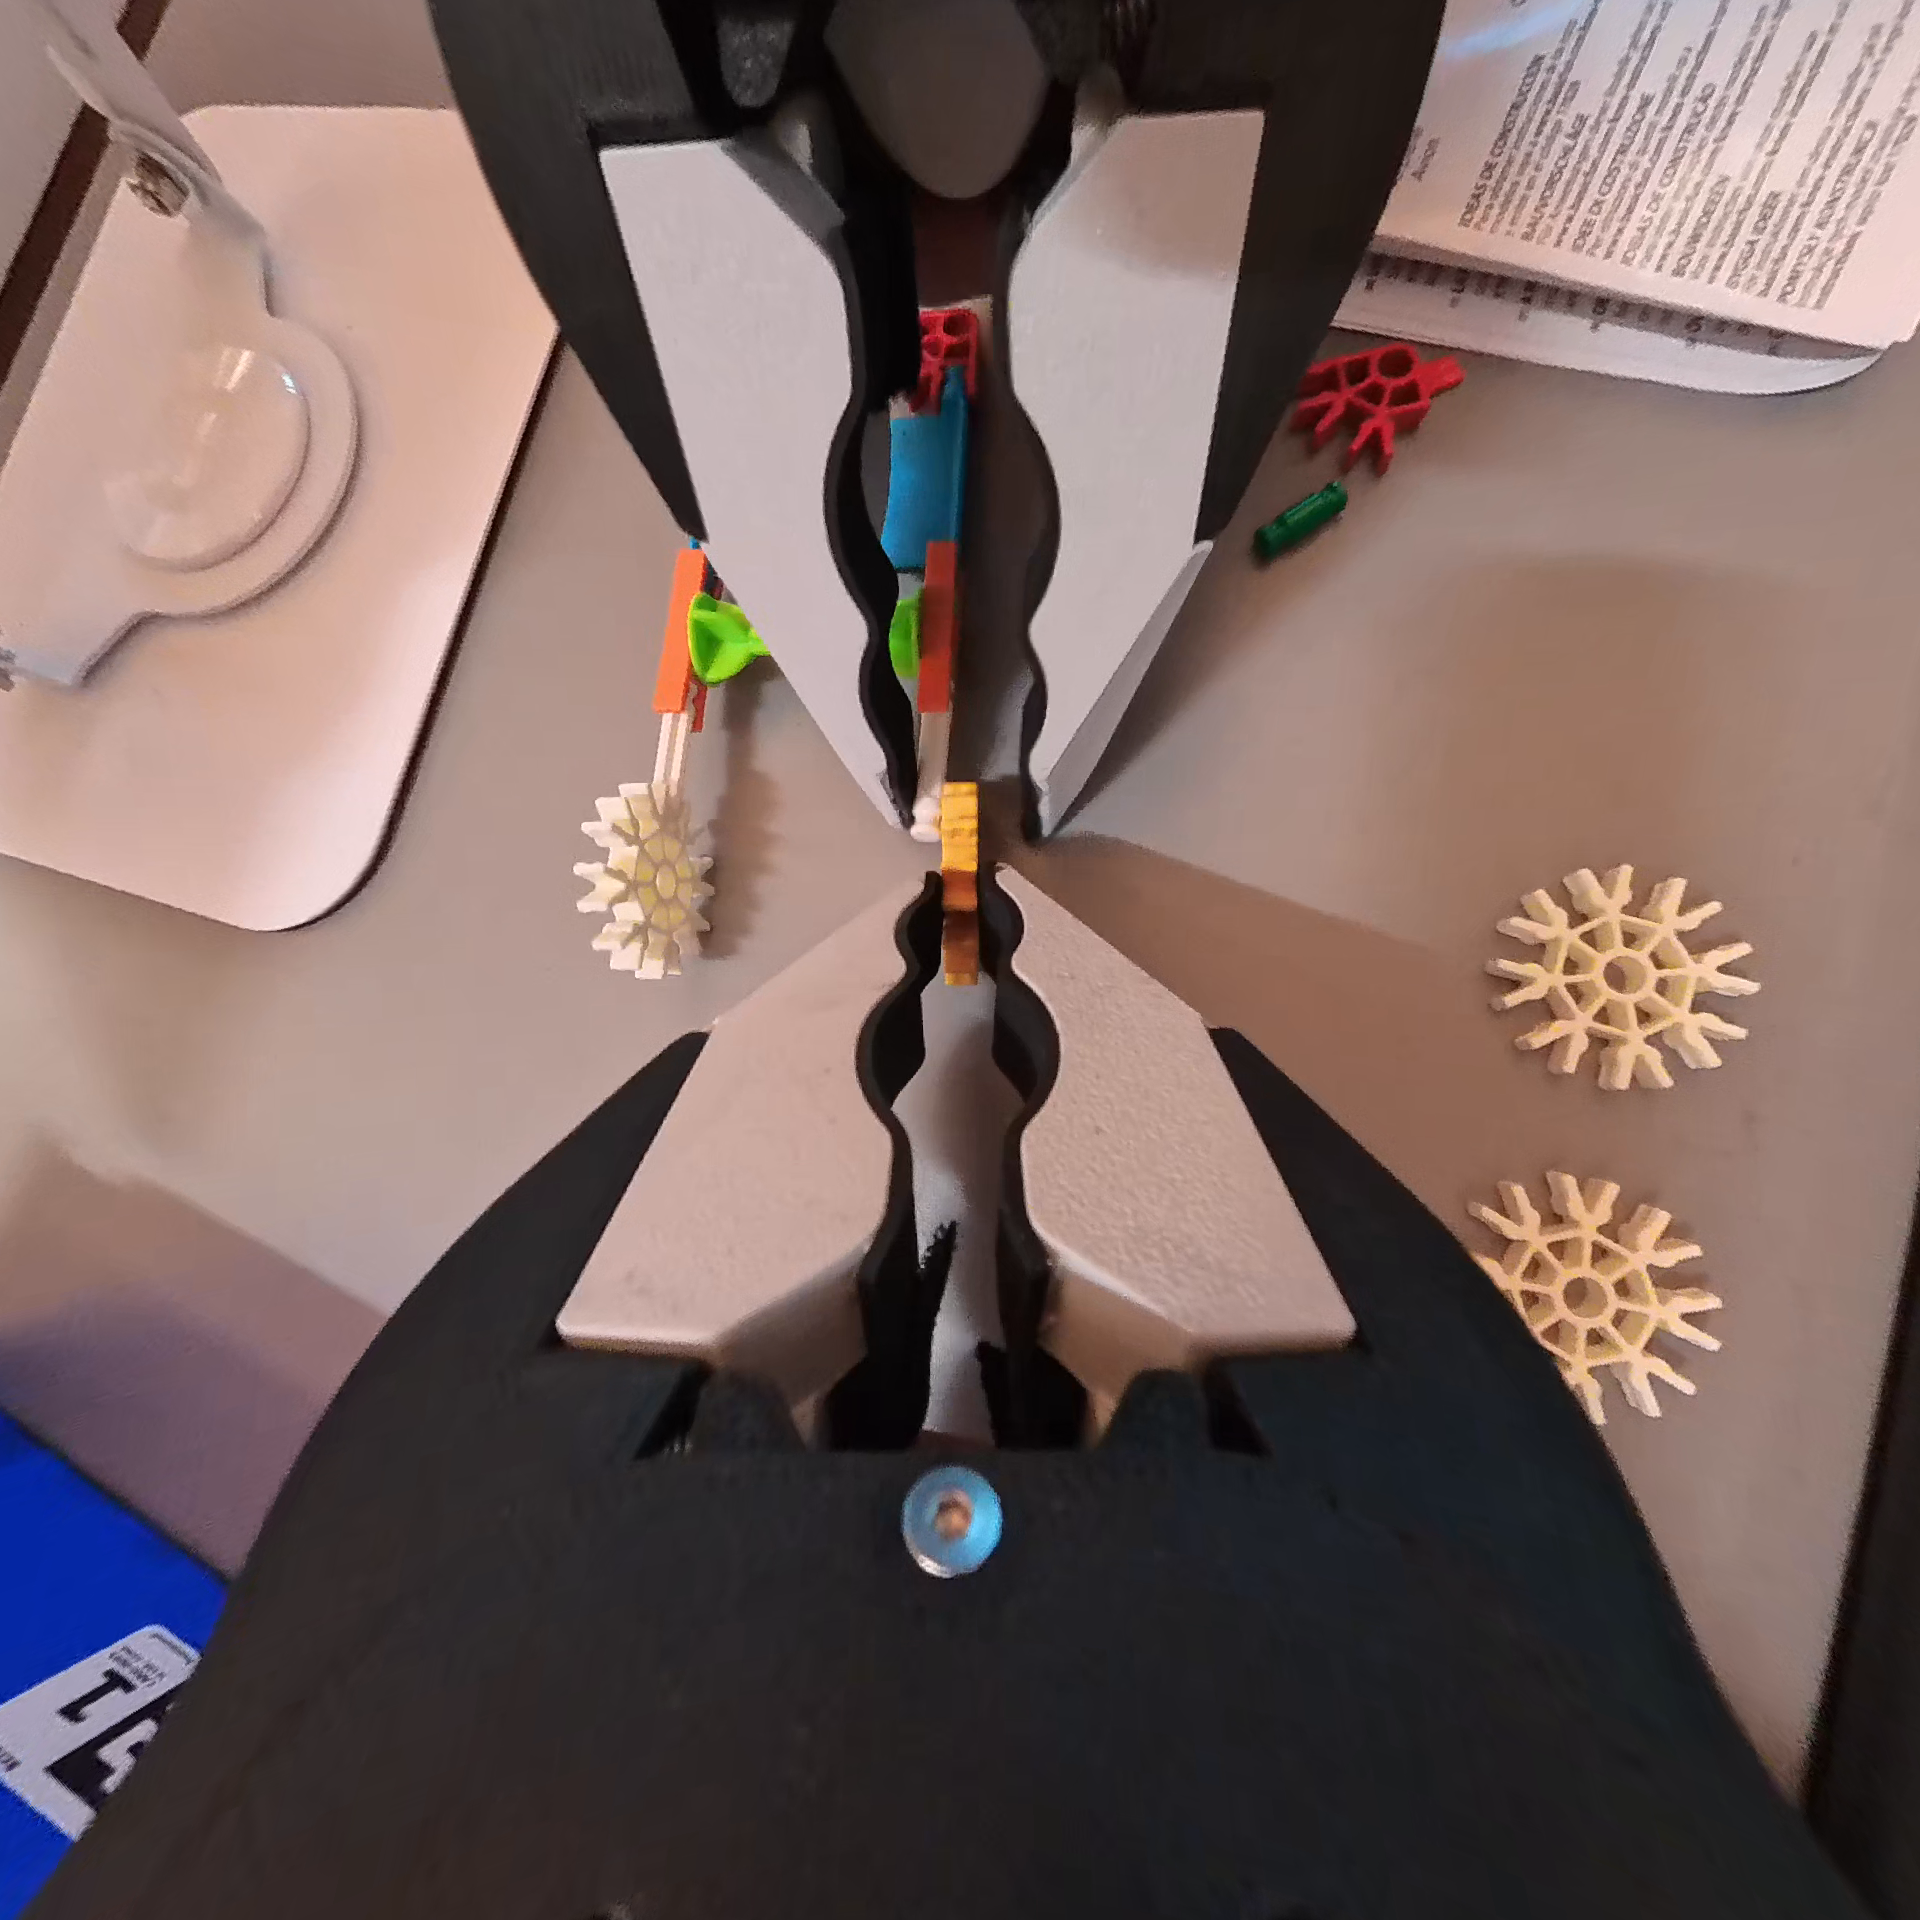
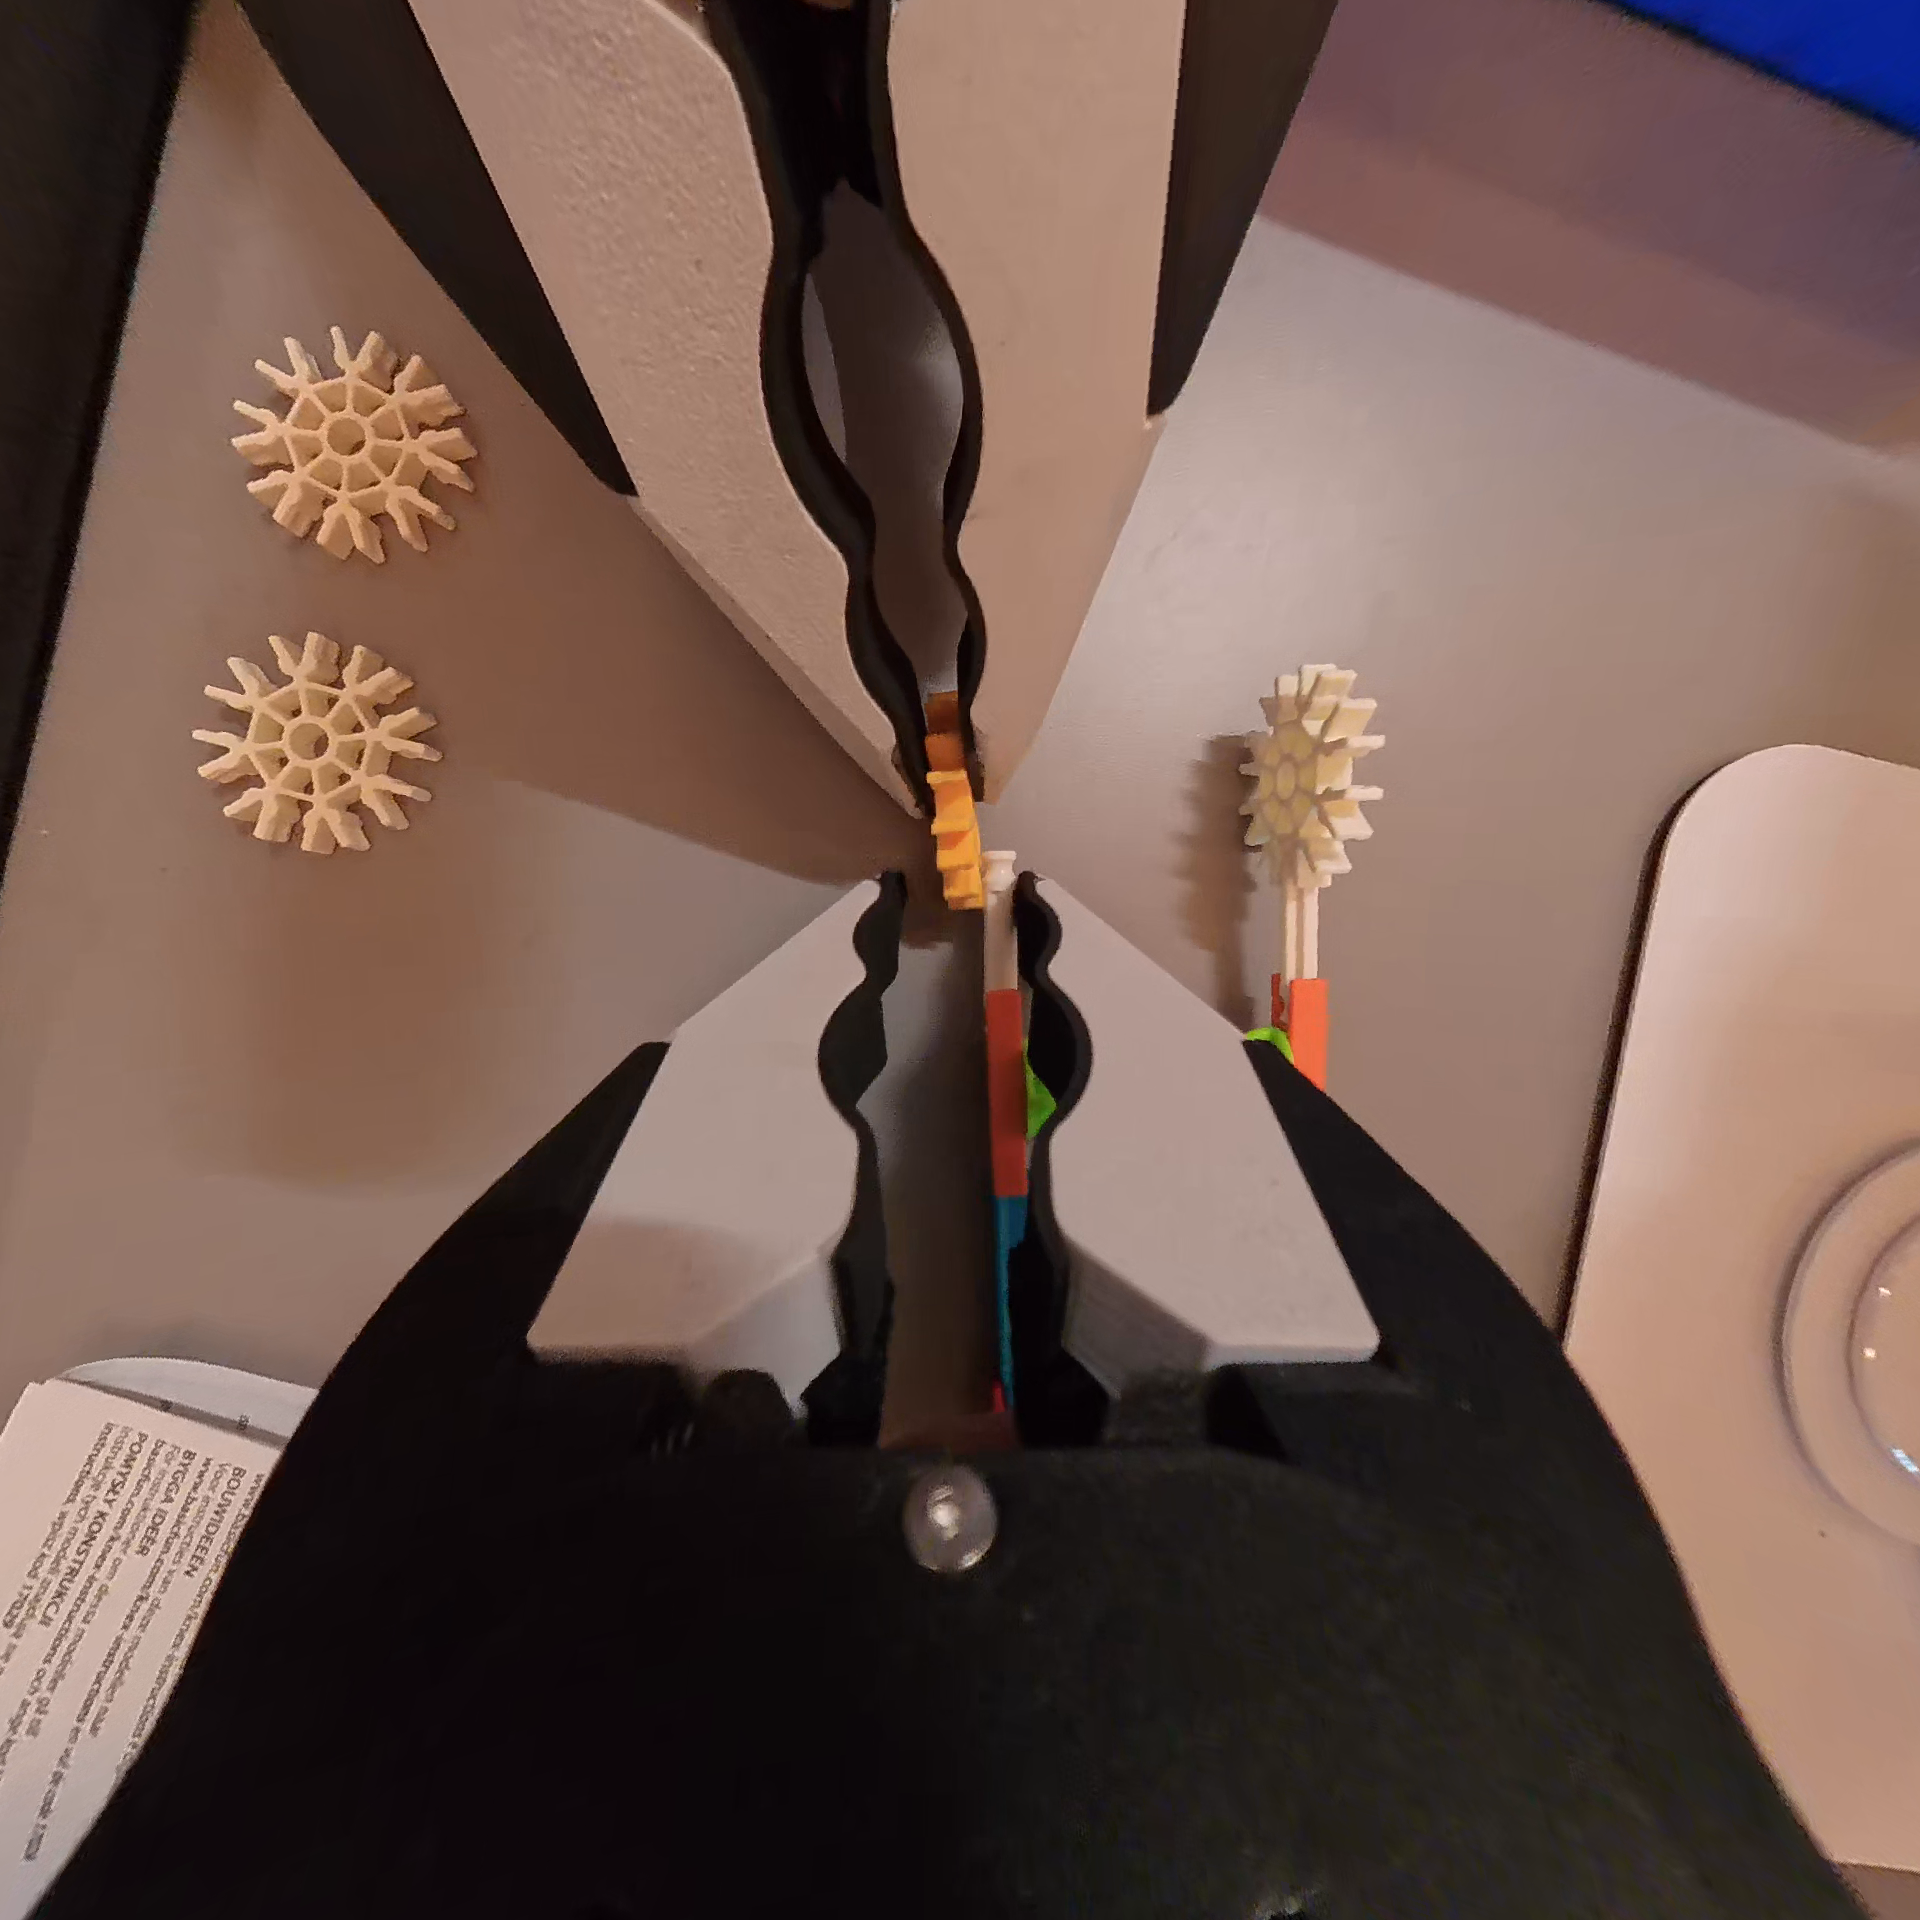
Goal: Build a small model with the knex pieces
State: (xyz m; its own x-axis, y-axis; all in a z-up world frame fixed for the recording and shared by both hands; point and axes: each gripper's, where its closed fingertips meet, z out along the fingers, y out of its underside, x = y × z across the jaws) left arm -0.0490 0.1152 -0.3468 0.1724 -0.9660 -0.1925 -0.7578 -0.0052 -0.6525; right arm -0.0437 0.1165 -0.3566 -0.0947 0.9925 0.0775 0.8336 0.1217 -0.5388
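Observation:
My left gripper [image 1: 961, 883] is shut on a yellow toothed connector [image 1: 958, 831], edge-on at its fingertips. Facing it tip to tip, my right gripper [image 2: 956, 883] is shut on a toy assembly of orange [image 2: 1006, 1081], blue and green parts. The assembly's white rod [image 2: 1000, 914] sticks out past the right fingertips. The rod's tip sits beside the yellow connector [image 2: 956, 842], touching or nearly so. A second white rod with a cream snowflake connector [image 2: 1311, 790] and an orange piece shows outside the right gripper's finger, also in the left wrist view [image 1: 649, 883].
Two loose cream snowflake connectors [image 1: 1621, 987] [image 1: 1590, 1294] lie on the grey table. A red connector [image 1: 1371, 400] and a short green rod [image 1: 1299, 520] lie near a printed booklet [image 1: 1662, 156]. A white base with a clear dome [image 1: 218, 457] and a blue box [image 1: 62, 1558] sit alongside. The grippers are tip to tip, or close to it.

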